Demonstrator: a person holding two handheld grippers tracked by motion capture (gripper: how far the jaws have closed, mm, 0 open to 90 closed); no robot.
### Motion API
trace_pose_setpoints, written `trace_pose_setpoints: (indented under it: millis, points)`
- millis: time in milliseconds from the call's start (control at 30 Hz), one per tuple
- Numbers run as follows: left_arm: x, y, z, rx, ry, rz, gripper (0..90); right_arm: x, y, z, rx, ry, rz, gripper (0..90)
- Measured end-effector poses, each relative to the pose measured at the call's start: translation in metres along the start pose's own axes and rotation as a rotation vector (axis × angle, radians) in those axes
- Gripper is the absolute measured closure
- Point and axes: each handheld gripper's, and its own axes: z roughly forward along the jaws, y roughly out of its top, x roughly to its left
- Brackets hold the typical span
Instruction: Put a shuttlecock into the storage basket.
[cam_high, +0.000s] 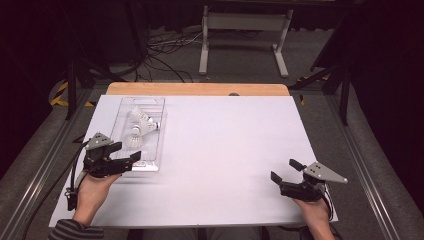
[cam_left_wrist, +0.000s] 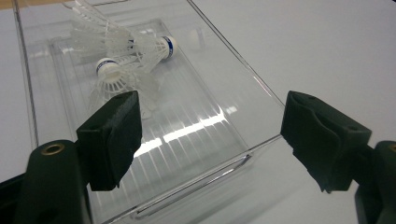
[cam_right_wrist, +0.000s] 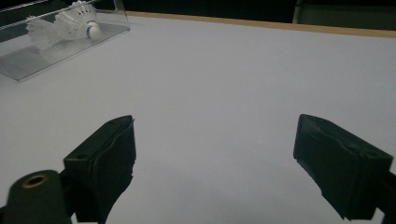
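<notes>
Two shuttlecocks (cam_left_wrist: 126, 56) lie in the tray (cam_left_wrist: 224, 121), beyond the left gripper's (cam_high: 121, 151) released fingers (cam_left_wrist: 112, 140).

A tray (cam_high: 156, 131) lies on the left part of the table (cam_high: 225, 150), its long side running away from the person, its far end near the table's back edge. Two shuttlecocks (cam_high: 141, 122) lie in it — both in the far half, touching each other, one (cam_high: 145, 119) behind the other (cam_high: 134, 137). The left gripper (cam_high: 122, 153) sits at the tray's near end, over its near-left corner — one jaw above the tray floor, the other past its near rim. The right gripper (cam_high: 286, 171) is well apart, near the table's front right corner, above bare table. Beyond the table's back edge stands a frame (cam_high: 244, 35) on the floor.
</notes>
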Motion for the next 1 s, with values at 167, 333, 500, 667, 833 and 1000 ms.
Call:
trace_pose_setpoints:
  millis: [167, 333, 500, 667, 833, 1000]
  points:
    - [-0.001, -0.004, -0.002, -0.013, 0.013, 0.003, 21.8, 0.000, 0.000, 0.000, -0.003, 0.000, 0.001, 13.7]
    - [0.001, -0.009, -0.005, -0.036, 0.010, -0.007, 22.3, 0.000, 0.000, 0.000, -0.004, 0.000, 0.002, 13.7]
    - [0.002, -0.014, -0.008, -0.047, 0.016, -0.013, 22.4, 0.000, 0.000, 0.000, -0.003, 0.000, 0.001, 13.7]
    - [0.003, -0.018, -0.010, -0.057, 0.025, -0.022, 22.3, 0.000, 0.000, 0.000, -0.001, -0.002, 0.001, 13.6]
    - [0.003, -0.022, -0.011, -0.063, 0.033, -0.016, 22.3, 0.000, 0.000, 0.000, -0.002, 0.000, 0.002, 13.7]
    - [0.002, -0.026, -0.013, -0.065, 0.030, -0.018, 22.2, 0.000, 0.000, 0.000, -0.003, 0.000, 0.003, 13.6]
